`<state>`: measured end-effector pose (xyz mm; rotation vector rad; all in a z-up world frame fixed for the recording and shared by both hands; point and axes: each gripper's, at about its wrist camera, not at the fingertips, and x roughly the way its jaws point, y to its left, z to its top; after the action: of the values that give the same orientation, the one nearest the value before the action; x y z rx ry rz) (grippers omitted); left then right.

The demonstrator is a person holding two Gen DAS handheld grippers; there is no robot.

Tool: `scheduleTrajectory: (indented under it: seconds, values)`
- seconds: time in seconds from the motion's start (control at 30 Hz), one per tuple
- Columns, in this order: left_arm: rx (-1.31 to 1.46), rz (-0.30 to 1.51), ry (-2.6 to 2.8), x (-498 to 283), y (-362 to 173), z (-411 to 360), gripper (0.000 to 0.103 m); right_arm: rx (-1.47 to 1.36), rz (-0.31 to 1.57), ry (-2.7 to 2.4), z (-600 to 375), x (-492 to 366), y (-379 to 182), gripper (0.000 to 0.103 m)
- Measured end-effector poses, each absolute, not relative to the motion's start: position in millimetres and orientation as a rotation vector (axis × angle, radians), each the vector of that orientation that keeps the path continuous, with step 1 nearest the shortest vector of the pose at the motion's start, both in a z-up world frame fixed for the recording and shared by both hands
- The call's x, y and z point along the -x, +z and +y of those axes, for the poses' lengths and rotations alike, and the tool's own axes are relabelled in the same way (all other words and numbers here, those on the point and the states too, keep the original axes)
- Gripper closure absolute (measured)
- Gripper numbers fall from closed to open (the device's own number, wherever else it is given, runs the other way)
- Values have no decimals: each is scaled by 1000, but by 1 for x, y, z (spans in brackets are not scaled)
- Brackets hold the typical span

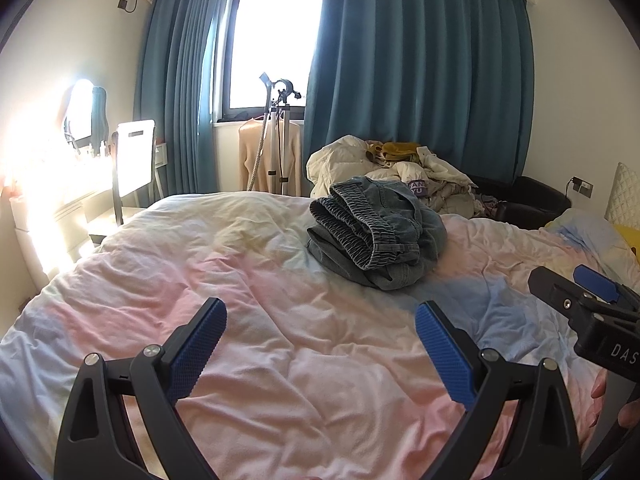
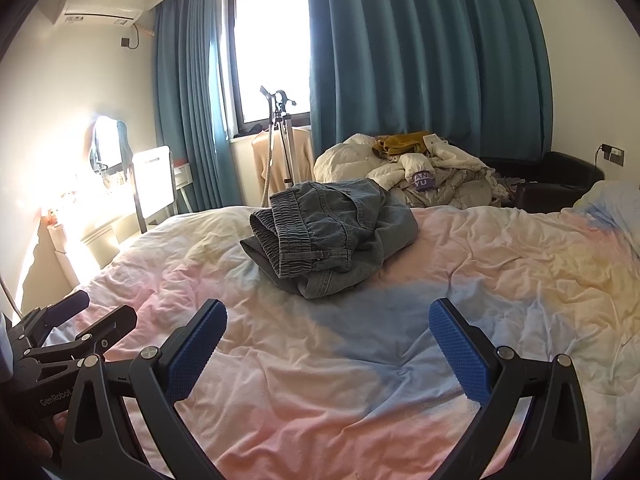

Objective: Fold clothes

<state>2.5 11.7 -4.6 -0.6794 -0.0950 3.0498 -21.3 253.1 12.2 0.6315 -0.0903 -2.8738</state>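
Observation:
A folded pair of blue denim pants (image 1: 376, 232) with an elastic waistband lies on the bed (image 1: 240, 280) in a rough bundle; it also shows in the right wrist view (image 2: 328, 232). My left gripper (image 1: 320, 320) is open and empty, held above the bedcover short of the pants. My right gripper (image 2: 328, 320) is open and empty, also short of the pants. The right gripper shows at the right edge of the left wrist view (image 1: 588, 300). The left gripper shows at the left edge of the right wrist view (image 2: 76, 320).
A heap of pale unfolded clothes (image 1: 400, 168) lies at the bed's far edge under blue curtains (image 1: 420, 60). A garment steamer stand (image 1: 276, 136) with a beige sweater stands by the window. A chair (image 1: 132, 160) and sunlit desk stand at left. A dark seat (image 1: 532, 200) stands at right.

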Motion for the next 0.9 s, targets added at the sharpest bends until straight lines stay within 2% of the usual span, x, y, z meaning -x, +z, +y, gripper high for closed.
scheduleTrajectory:
  seconds: [0.9]
  values:
    - [675,-60,3056,-3,-5,17,6,-618,-166,-2877,261,23,12,0]
